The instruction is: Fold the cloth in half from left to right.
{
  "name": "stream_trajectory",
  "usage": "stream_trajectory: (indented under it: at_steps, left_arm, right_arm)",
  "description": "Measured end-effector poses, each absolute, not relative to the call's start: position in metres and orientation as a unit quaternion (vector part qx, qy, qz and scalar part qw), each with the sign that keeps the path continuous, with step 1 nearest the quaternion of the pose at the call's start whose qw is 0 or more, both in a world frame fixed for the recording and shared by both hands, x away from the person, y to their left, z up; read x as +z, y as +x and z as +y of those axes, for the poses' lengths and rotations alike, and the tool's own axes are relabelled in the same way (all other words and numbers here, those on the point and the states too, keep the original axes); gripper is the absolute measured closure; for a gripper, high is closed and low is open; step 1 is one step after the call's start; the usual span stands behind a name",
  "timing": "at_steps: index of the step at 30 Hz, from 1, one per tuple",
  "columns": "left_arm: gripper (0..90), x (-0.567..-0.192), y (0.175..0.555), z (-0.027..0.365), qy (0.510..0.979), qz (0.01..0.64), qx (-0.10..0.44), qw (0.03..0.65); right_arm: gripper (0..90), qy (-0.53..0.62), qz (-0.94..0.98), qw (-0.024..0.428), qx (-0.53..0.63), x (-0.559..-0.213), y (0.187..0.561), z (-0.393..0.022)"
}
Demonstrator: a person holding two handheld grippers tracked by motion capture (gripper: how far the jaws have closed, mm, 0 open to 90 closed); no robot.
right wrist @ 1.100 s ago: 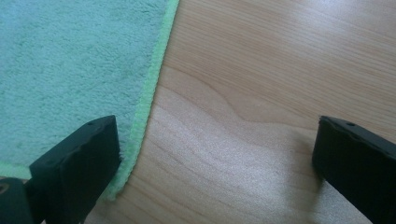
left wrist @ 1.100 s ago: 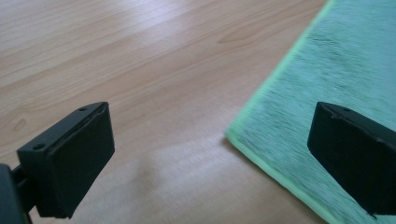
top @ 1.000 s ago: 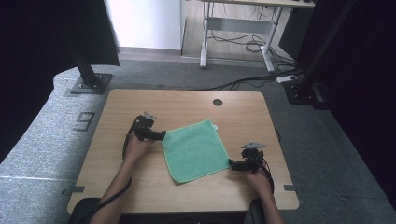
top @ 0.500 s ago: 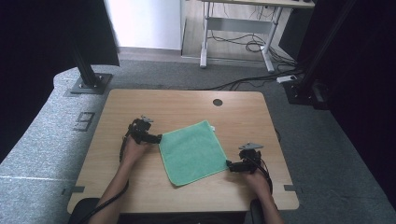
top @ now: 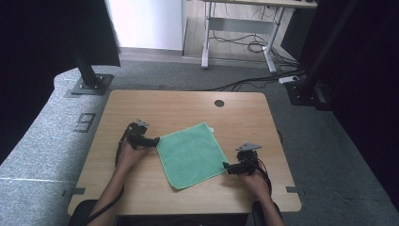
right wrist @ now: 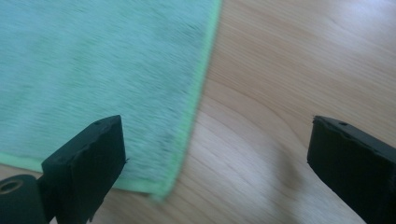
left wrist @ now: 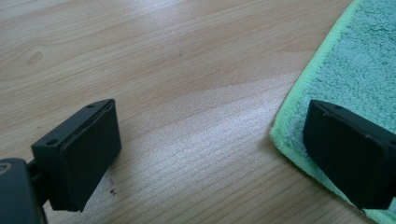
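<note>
A green cloth [top: 192,154] lies flat and spread out on the wooden table [top: 188,106], turned at an angle. My left gripper [top: 155,140] sits at the cloth's left corner, open; in the left gripper view one jaw is over that corner [left wrist: 299,140] and the other over bare wood, the gripper [left wrist: 210,154] holding nothing. My right gripper [top: 226,166] rests at the cloth's right corner, open. In the right gripper view its left jaw stands over the cloth [right wrist: 93,70] and its right jaw over wood, the gripper [right wrist: 217,158] empty.
A round cable hole [top: 219,103] sits near the table's far edge. Dark frame posts [top: 84,66] stand on the grey floor beyond the left corner, and a desk with cables [top: 244,42] stands farther back.
The cloth has slid a little toward the left and front. Both grippers have stayed at its left and right corners, shifting with it.
</note>
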State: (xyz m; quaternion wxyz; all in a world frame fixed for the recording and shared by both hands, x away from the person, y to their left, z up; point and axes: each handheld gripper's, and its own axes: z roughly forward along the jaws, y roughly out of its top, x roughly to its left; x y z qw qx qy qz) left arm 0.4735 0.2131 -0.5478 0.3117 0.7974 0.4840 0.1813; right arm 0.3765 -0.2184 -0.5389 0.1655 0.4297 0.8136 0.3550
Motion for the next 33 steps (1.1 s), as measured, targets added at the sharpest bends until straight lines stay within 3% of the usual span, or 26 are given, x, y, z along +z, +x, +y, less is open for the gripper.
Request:
stream_trajectory:
  at_steps: [33]
  left_arm:
    - [4.3,-0.548,0.474,0.213,0.798,0.483,0.181,0.311]
  right_arm:
    - [13.7,0.277,0.877,0.061,0.387,-0.523,0.345,-0.104]
